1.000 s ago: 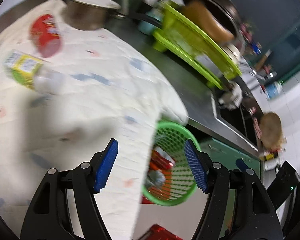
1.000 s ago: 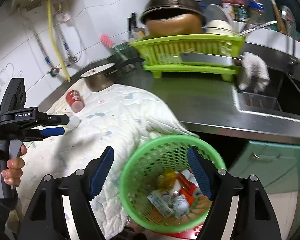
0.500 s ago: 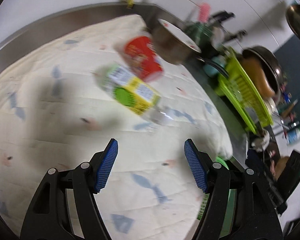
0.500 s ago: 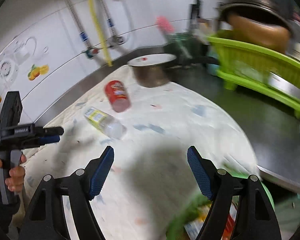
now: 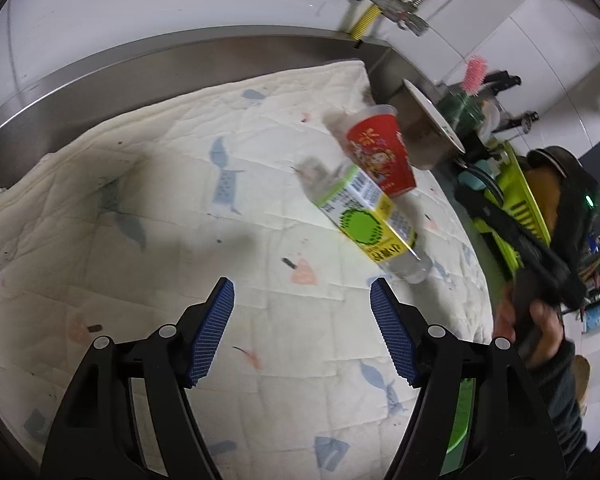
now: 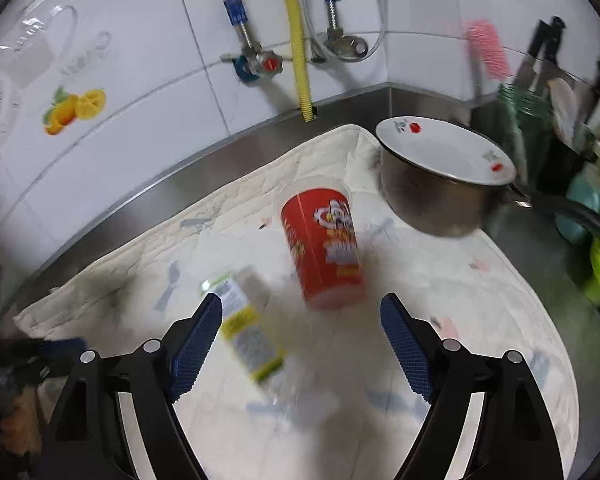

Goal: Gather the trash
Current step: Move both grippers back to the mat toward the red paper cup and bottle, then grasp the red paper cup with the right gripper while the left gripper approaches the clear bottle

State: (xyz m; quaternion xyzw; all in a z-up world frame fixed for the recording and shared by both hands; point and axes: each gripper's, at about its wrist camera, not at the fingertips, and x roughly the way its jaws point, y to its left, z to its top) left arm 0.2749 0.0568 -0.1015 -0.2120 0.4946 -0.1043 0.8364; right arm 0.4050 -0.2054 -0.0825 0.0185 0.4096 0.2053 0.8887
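My right tongs [image 6: 300,340] were spread wide and empty above the quilted cloth [image 6: 480,320], and my left tongs [image 5: 300,332] gaped empty too. The red snack can [image 6: 324,248] lay on its side on the cloth, just ahead of my right tongs, its long axis running away from me, lidded end toward the steel pot [image 6: 440,204]. Beside it, very close, lay the plastic bottle [image 6: 252,332], slanted, near my right tongs' left finger. I feared the round can would roll or squirt out if I pinched off-centre, or that I'd nudge the bottle.
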